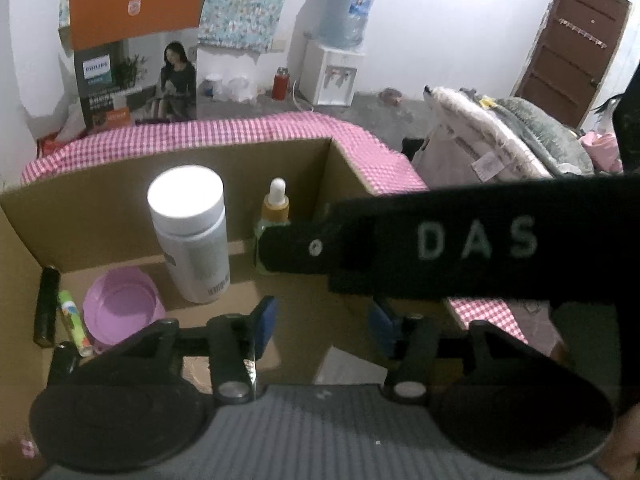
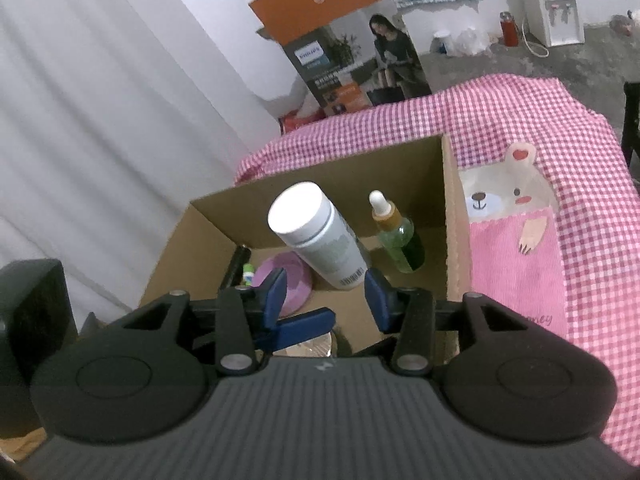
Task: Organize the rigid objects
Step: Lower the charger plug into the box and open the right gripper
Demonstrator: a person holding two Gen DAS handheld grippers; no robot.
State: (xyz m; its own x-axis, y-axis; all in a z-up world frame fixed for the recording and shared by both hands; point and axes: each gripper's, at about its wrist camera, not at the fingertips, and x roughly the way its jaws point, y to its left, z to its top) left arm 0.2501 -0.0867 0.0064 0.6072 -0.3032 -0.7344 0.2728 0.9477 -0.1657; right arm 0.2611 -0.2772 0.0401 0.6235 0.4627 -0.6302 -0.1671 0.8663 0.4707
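The white-capped bottle (image 2: 316, 236) stands upright inside the cardboard box (image 2: 454, 216), just beyond the right tool (image 2: 325, 294), nearer it than the left tool (image 1: 320, 322); both tools are part-open and hold nothing.

White walls (image 1: 440, 20), brown door (image 1: 576, 48), grey concrete floor (image 1: 372, 104), water dispenser (image 1: 334, 76).

The box (image 2: 340, 176) is open at the top, so the way in is from above. Its back and right walls stand tall. Inside, the white bottle (image 2: 316, 236) stands mid-floor, the dropper bottle (image 2: 396, 236) in the back right corner, and the pink bowl (image 1: 120, 308), a black tube (image 1: 47, 304) and a small stick (image 1: 74, 324) crowd the left side. Bare floor shows in front of the white bottle. In the left wrist view the right tongs' black body (image 1: 460, 240) crosses over the box's right part.
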